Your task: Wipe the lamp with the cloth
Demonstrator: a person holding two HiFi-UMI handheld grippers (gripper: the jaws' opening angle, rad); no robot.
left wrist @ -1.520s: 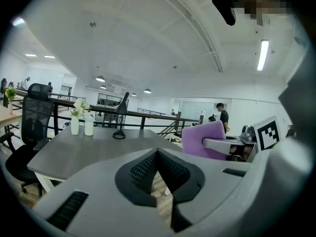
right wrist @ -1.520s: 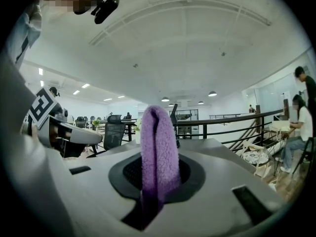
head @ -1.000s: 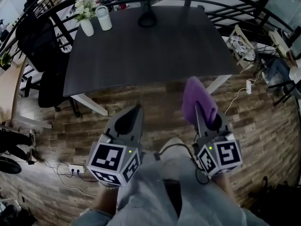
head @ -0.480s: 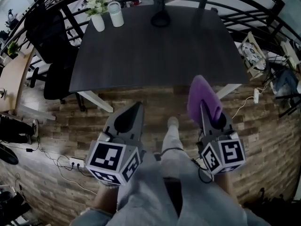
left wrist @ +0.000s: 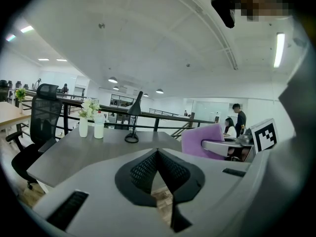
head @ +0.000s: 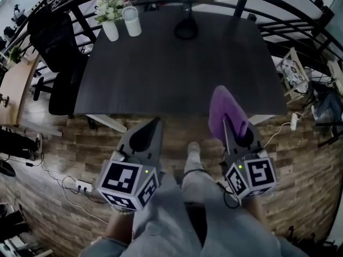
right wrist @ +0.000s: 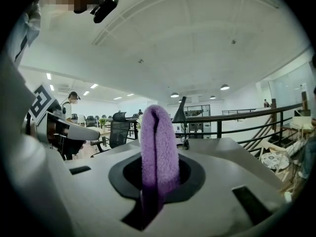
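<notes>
A black desk lamp (head: 184, 20) stands at the far edge of the dark table (head: 177, 74); its head is cut off at the top of the head view. The lamp (left wrist: 132, 122) is also in the left gripper view, and the lamp (right wrist: 180, 117) in the right gripper view. My right gripper (head: 228, 123) is shut on a folded purple cloth (head: 225, 108), which stands up between the jaws just over the table's near edge. The cloth (right wrist: 158, 152) fills the middle of the right gripper view. My left gripper (head: 155, 123) is shut and empty, just short of the near edge.
A white vase of flowers (head: 110, 17) and a white bottle (head: 132, 21) stand at the table's far left corner. A black office chair (head: 53, 47) is left of the table. A black railing (head: 278, 15) runs behind it. Cables and a power strip (head: 83, 185) lie on the wooden floor.
The table has drawn nearer and its near edge now reaches the gripper tips. Both grippers keep their pose, and the cloth stays in the right one.
</notes>
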